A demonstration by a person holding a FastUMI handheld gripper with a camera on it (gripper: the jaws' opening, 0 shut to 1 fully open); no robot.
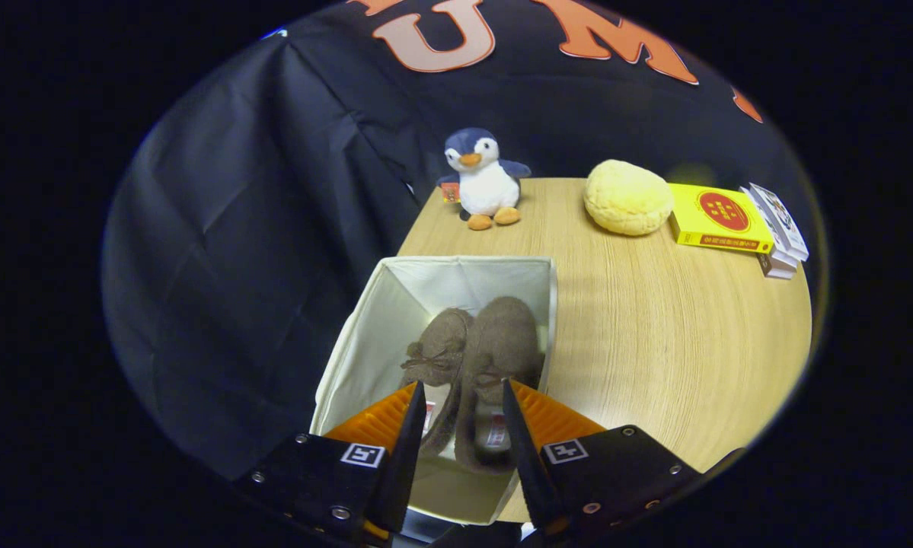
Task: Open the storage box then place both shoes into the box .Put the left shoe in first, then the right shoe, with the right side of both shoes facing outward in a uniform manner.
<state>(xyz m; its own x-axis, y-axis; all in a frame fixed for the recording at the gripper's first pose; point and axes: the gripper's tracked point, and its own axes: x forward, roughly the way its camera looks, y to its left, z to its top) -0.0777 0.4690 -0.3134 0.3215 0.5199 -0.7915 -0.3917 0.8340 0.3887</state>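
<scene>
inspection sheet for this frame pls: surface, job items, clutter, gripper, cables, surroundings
Surface: wooden table, light grain, box near its edge.
Job's things: fabric box open, no lid seen; two brown shoes inside, side by side, toes pointing away from the gripper.
Clutter: penguin plush at the far edge, yellow bun toy beside it, yellow book, stacked card boxes next to the book.
Grippers: gripper open above the box; fingers straddle the shoe heels, pressing on nothing.
Cables: nothing seen.
Surroundings: black cloth wall behind and beside the table.
</scene>
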